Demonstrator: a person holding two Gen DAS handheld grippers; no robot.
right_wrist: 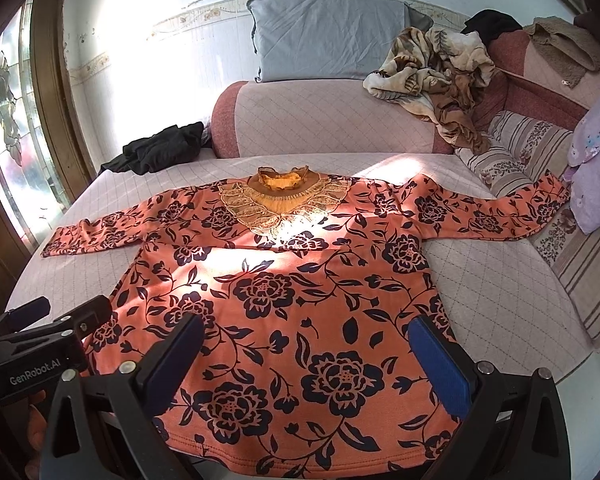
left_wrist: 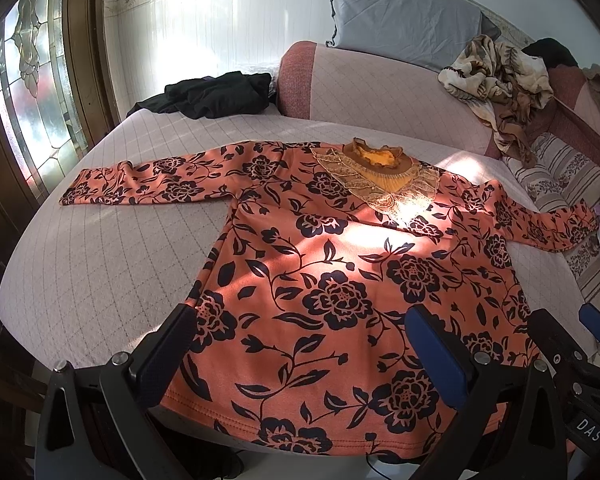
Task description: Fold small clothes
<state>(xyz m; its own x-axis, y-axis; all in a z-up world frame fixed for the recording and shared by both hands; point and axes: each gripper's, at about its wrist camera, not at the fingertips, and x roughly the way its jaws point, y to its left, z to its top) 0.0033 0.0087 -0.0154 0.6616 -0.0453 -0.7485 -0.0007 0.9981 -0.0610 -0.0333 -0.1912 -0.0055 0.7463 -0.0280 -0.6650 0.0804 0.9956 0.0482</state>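
Note:
An orange long-sleeved top [left_wrist: 332,280] [right_wrist: 292,300] with a dark flower print and a gold lace collar lies flat on the bed, both sleeves spread out, hem toward me and hanging slightly over the bed edge. My left gripper [left_wrist: 300,336] hovers open over the hem's left part, fingers wide apart with nothing between them. My right gripper [right_wrist: 306,344] hovers open over the hem's right part, also holding nothing. The right gripper [left_wrist: 568,340] shows at the lower right of the left wrist view; the left gripper [right_wrist: 44,328] shows at the lower left of the right wrist view.
The bed [left_wrist: 100,264] has a pale quilted cover. Black clothing [left_wrist: 216,94] lies at the far left corner. A bolster [right_wrist: 324,116], a grey pillow [right_wrist: 328,36] and a crumpled floral blanket [right_wrist: 436,68] sit at the back. Striped bedding [right_wrist: 540,168] and lilac cloth [right_wrist: 596,168] lie at right.

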